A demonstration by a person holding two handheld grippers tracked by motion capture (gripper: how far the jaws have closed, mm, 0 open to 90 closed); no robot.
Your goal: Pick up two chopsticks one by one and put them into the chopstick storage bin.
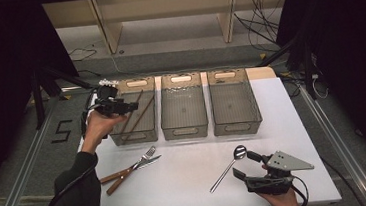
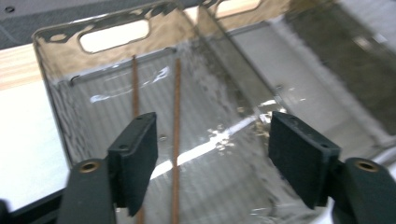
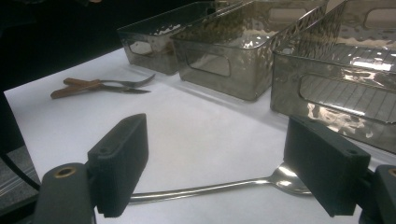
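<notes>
Looking down from the high view, the left gripper (image 1: pixel 132 107) hangs over the left bin (image 1: pixel 136 132), one of three clear bins at the far side of the white worktop (image 1: pixel 187 173); two brown chopsticks (image 1: pixel 139 114) lie inside that bin. A fork (image 1: pixel 143 156) and a knife (image 1: pixel 136 168) with wooden handles rest crossed on the worktop near the left forearm. The right gripper (image 1: pixel 244 167) sits low at the near right, just beside a steel spoon (image 1: pixel 227 172).

Along the left gripper view, the fingers (image 2: pixel 135 158) stand spread apart with nothing pinched; the two chopsticks (image 2: pixel 176 140) lie below them on the floor of the left bin (image 2: pixel 56 93), apart from the pads.

Along the right gripper view, the fingers (image 3: pixel 119 163) are spread wide, and the spoon (image 3: pixel 210 189) lies on the worktop (image 3: pixel 187 135) between them, untouched as far as can be seen. The fork (image 3: pixel 126 83) and knife (image 3: pixel 93 88) lie farther off, before the bins.
</notes>
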